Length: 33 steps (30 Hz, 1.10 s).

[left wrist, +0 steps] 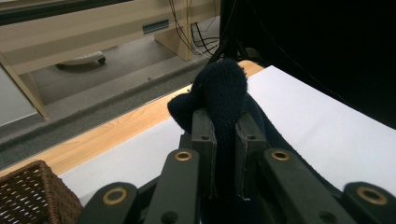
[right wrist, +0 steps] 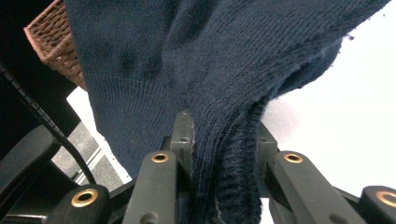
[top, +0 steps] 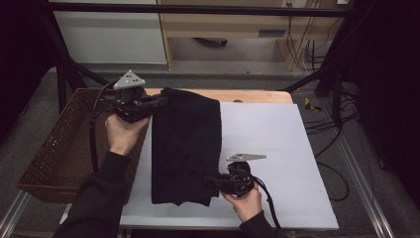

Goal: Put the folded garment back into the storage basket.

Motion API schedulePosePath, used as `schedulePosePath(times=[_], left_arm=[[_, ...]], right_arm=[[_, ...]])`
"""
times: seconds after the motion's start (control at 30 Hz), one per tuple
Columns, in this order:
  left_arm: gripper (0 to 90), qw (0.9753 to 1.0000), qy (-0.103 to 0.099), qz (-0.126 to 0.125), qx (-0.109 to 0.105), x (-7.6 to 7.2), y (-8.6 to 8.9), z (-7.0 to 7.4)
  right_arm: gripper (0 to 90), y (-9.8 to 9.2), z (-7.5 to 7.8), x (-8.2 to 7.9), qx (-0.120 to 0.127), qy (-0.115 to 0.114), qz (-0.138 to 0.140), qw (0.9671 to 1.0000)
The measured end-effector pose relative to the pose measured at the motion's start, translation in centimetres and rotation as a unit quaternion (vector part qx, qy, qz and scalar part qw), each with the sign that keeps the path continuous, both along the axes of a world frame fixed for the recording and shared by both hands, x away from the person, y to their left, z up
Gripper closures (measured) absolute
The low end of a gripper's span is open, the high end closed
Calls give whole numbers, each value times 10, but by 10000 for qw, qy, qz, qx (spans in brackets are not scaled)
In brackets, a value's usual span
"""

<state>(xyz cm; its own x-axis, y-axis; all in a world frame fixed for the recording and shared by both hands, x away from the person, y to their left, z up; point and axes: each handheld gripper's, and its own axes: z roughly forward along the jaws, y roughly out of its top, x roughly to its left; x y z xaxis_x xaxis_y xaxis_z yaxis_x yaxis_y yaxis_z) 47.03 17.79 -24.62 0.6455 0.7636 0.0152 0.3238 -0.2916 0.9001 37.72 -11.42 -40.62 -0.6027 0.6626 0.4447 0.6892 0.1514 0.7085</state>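
A dark navy knitted garment (top: 185,144) lies folded in a long strip on the white table cover (top: 277,148). My left gripper (top: 161,102) is shut on its far left corner, and the left gripper view shows a bunched fold of the knit (left wrist: 224,93) squeezed between the jaws and sticking up past them. My right gripper (top: 212,181) is shut on the near right edge; in the right gripper view the ribbed hem (right wrist: 233,158) is pinched between the jaws and the rest of the garment (right wrist: 205,51) hangs across the top.
A brown wicker basket (top: 59,148) stands off the table's left side, close to the left forearm. A strip of bare wooden tabletop (top: 257,95) runs along the far edge. The white cover extends to the right of the garment. Cables trail on the floor at the right.
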Motion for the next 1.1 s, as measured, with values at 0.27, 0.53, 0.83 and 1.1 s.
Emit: schedulePosePath(times=[0.27, 0.53, 0.83, 1.1], left_arm=[[801, 10000, -43, 38, 14, -2, 5, 10], [801, 9999, -86, 107, 91, -2, 11, 18], [801, 9998, -81, 186, 94, -1, 20, 26], [801, 9993, -164, 262, 225, -2, 25, 39]], right_arm=[[711, 8, 6, 0, 44, -101, 12, 9999], [710, 16, 11, 1, 121, -162, 55, 9998], [709, 26, 18, 2, 203, -224, 98, 9995], [710, 37, 26, 4, 275, -312, 159, 9990]])
